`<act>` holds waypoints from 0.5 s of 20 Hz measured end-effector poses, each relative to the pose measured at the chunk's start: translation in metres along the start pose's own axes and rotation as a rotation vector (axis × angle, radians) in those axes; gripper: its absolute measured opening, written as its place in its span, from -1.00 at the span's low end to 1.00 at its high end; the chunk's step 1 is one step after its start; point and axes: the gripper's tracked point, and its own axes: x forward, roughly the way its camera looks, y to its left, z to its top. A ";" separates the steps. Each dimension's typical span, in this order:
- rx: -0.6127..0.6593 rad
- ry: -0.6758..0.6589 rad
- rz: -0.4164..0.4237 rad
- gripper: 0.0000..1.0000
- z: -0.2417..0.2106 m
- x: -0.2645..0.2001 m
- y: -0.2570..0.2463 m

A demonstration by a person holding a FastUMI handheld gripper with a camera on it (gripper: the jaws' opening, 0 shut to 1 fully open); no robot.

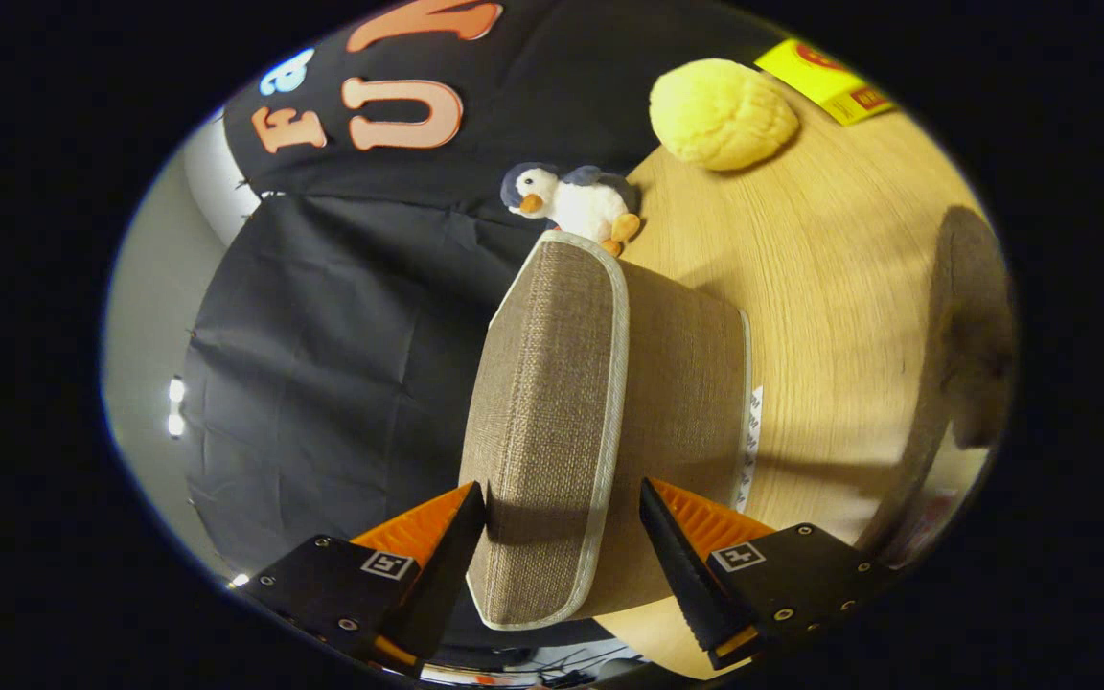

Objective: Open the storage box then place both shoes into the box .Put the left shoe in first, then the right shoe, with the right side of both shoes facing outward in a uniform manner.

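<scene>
The storage box (686, 383) is brown woven fabric with pale trim and stands on a wooden table (830, 287). Its lid (542, 422) sits on the box and lies between my fingers. My gripper (562, 498) is rolled sideways and open, straddling the lid's near end. One fingertip (471, 517) touches the lid's top face. The other fingertip (657, 517) stands a small gap off the lid's trimmed rim, beside the box wall. A grey, dimly lit shape (974, 326), possibly a shoe, lies on the table beyond the box, to the side.
A toy penguin (571, 201) sits at the table's edge just past the box's far end. Further on lie a yellow plush lump (720, 115) and a yellow card (830, 81). Black cloth (322, 364) hangs behind the table.
</scene>
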 end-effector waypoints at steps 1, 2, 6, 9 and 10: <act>0.025 -0.008 0.017 0.93 0.001 0.001 -0.001; 0.037 -0.020 0.025 0.91 0.001 0.001 -0.002; 0.030 -0.057 0.069 0.79 0.004 -0.006 0.005; 0.031 -0.083 0.084 0.31 0.006 -0.009 0.008; 0.029 -0.076 0.079 0.26 0.004 -0.007 0.006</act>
